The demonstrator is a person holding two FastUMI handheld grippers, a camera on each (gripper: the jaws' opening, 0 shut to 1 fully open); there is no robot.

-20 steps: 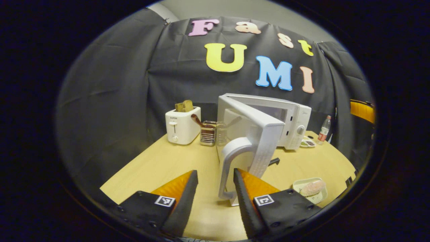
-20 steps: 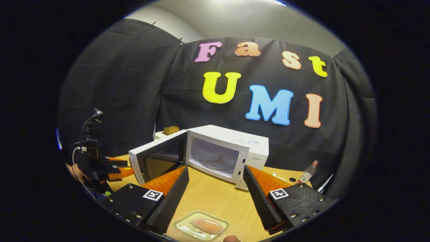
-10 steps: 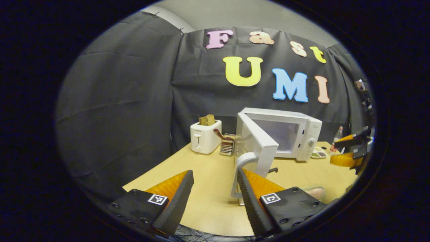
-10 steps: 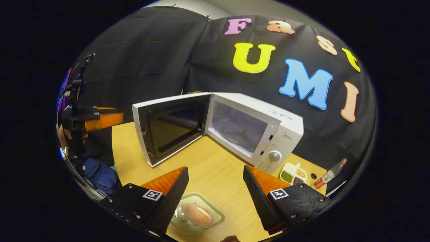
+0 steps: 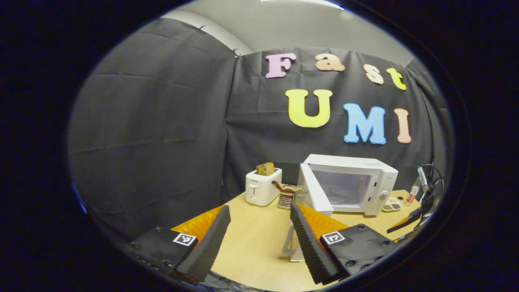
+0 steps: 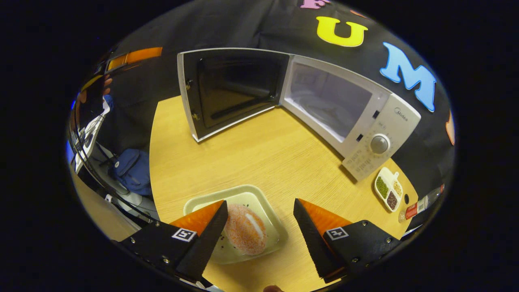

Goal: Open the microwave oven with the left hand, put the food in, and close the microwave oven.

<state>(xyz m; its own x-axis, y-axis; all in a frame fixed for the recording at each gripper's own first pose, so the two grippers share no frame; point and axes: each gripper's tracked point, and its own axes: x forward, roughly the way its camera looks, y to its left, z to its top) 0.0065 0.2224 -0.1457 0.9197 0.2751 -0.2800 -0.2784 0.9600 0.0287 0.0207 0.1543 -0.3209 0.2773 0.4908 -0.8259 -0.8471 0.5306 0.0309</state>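
Left gripper (image 5: 257,235), jaws apart, has backed off the microwave oven (image 5: 348,188) door, now wide open, while right gripper (image 6: 259,227), open and empty, has dropped over the food (image 6: 245,229) on its near-bench tray (image 6: 271,211): pickup comes next.

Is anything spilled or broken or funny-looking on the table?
Nothing stands out. The microwave door hangs open, as the task needs, and the food sits neatly on its tray. No spills show on the table.
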